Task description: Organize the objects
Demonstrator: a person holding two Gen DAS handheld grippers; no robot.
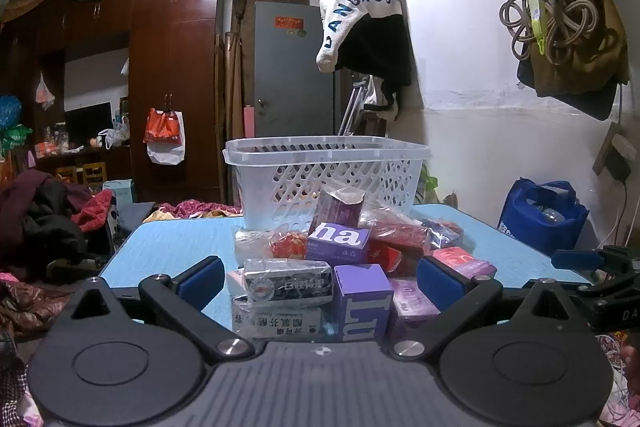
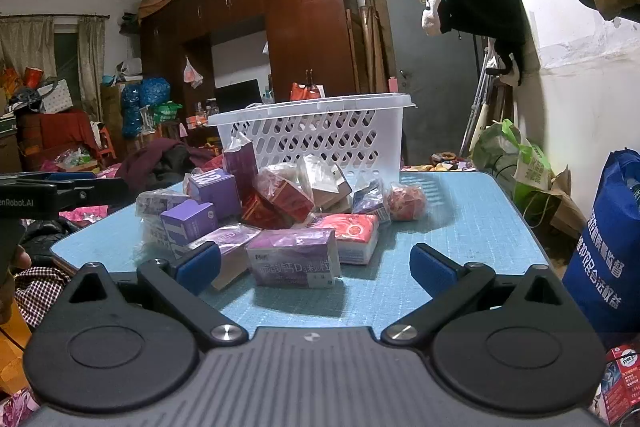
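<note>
A pile of small boxes and packets lies on the blue table [image 1: 168,247] [image 2: 472,227]. A white slotted basket [image 1: 326,179] [image 2: 316,133] stands behind the pile. My left gripper [image 1: 318,277] is open, its jaws wide around the near boxes: a silver-wrapped box [image 1: 288,285] and a purple box [image 1: 362,301]. My right gripper [image 2: 316,265] is open, low over the table's near edge, with a purple medicine box [image 2: 294,263] between its fingers and a red and white packet [image 2: 354,237] behind. Neither gripper holds anything.
The right gripper shows at the right edge of the left wrist view [image 1: 600,271]; the left gripper shows at the left edge of the right wrist view [image 2: 52,195]. A blue bag [image 2: 612,259] stands right of the table. Clothes lie left of it.
</note>
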